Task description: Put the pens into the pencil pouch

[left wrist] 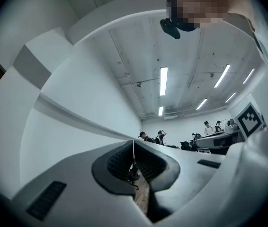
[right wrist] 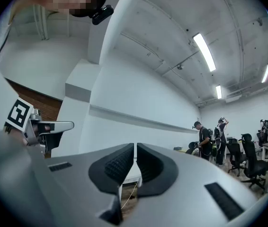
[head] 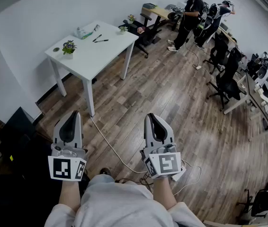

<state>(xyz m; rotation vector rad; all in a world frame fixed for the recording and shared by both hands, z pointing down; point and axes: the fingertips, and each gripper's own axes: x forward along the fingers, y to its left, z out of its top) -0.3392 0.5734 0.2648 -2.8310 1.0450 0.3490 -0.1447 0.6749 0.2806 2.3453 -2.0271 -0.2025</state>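
A white table (head: 103, 56) stands across the room at the upper left of the head view. On it lie two dark pens (head: 99, 39) and, just behind them, a pale pencil pouch (head: 81, 32). Both grippers are held low over the wooden floor, well short of the table and side by side. My left gripper (head: 74, 113) (left wrist: 133, 142) is shut with nothing between its jaws. My right gripper (head: 151, 116) (right wrist: 135, 146) also has its jaws together and is empty. Each gripper view looks out level across the room, and neither shows the pens.
A small potted plant (head: 68, 47) and a round dish (head: 56, 49) also sit on the table. A white cable (head: 117, 156) trails over the floor from the table leg. Two people (head: 189, 14) stand at the far desks, with black office chairs (head: 227, 75) on the right.
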